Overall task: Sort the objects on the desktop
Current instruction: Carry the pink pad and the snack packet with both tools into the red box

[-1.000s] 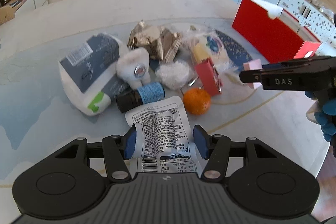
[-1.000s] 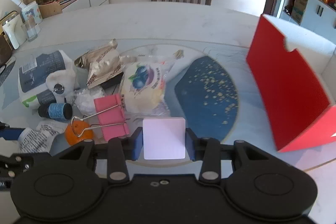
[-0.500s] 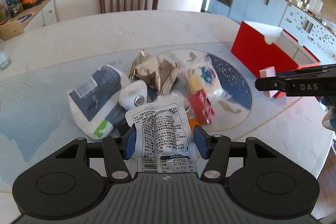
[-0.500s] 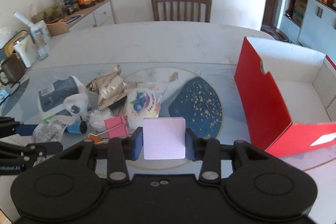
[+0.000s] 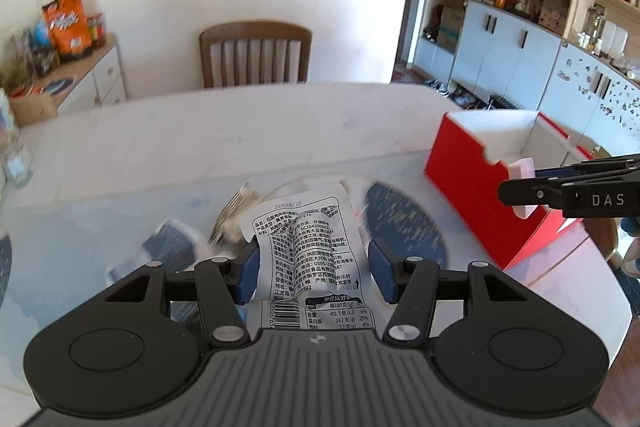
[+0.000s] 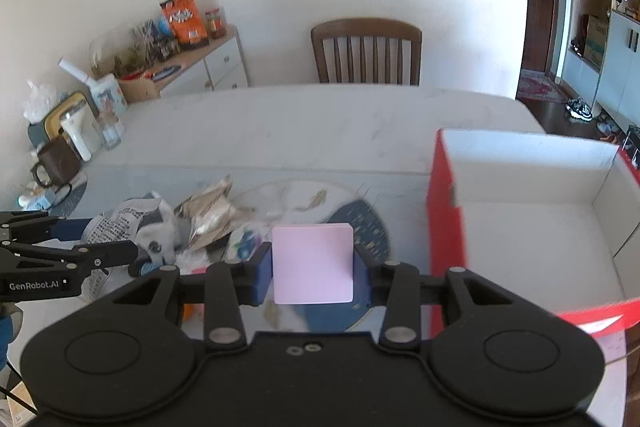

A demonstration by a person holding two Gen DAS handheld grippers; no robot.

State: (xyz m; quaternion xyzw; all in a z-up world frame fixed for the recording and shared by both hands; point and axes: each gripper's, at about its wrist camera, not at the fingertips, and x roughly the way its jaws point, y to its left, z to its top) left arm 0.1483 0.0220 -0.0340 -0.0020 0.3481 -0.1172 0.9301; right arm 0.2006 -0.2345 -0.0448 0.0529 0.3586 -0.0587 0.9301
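Between L fingers (image 5: pixel 314 273): snack packet (image 5: pixel 308 247), gripped; R fingers (image 6: pixel 313 273) clamp pink pad (image 6: pixel 313 263).

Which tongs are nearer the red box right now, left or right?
Right. The right tongs, shut on a pink pad, hang just beside the red box. The left tongs, holding a white packet, sit farther off over the clutter.

White snack pkt (image 5: pixel 310 251) clamped upright, pink pad (image 6: pixel 313 263) clamped upright
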